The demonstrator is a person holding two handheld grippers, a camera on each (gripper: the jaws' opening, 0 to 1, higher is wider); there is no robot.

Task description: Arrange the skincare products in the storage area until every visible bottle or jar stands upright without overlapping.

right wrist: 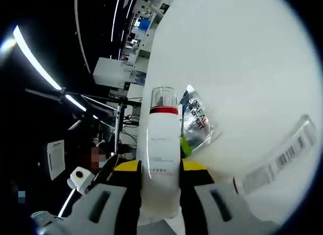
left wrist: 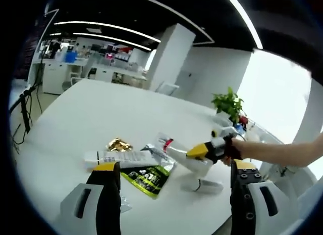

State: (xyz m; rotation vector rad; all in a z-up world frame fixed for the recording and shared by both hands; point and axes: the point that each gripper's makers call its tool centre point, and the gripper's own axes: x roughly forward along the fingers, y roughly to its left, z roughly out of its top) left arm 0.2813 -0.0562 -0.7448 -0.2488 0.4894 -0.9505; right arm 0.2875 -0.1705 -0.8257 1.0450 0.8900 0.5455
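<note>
A white bottle (right wrist: 162,139) with a red band and a clear cap is clamped between the yellow-tipped jaws of my right gripper (right wrist: 160,169). In the left gripper view the right gripper (left wrist: 212,150) comes in from the right and holds this bottle (left wrist: 189,161) tilted just over the white table (left wrist: 101,108). A white tube (left wrist: 116,156) with a barcode lies flat near a silver sachet (left wrist: 159,149) and a green-and-black sachet (left wrist: 149,178). My left gripper (left wrist: 175,169) is open, its jaws wide apart on either side of the pile with nothing between them.
A crumpled gold packet (left wrist: 119,144) lies behind the tube. A small white item (left wrist: 207,186) rests under the bottle. A potted plant (left wrist: 229,104) stands at the table's far right. The silver sachet (right wrist: 197,119) and tube (right wrist: 282,156) lie past the bottle.
</note>
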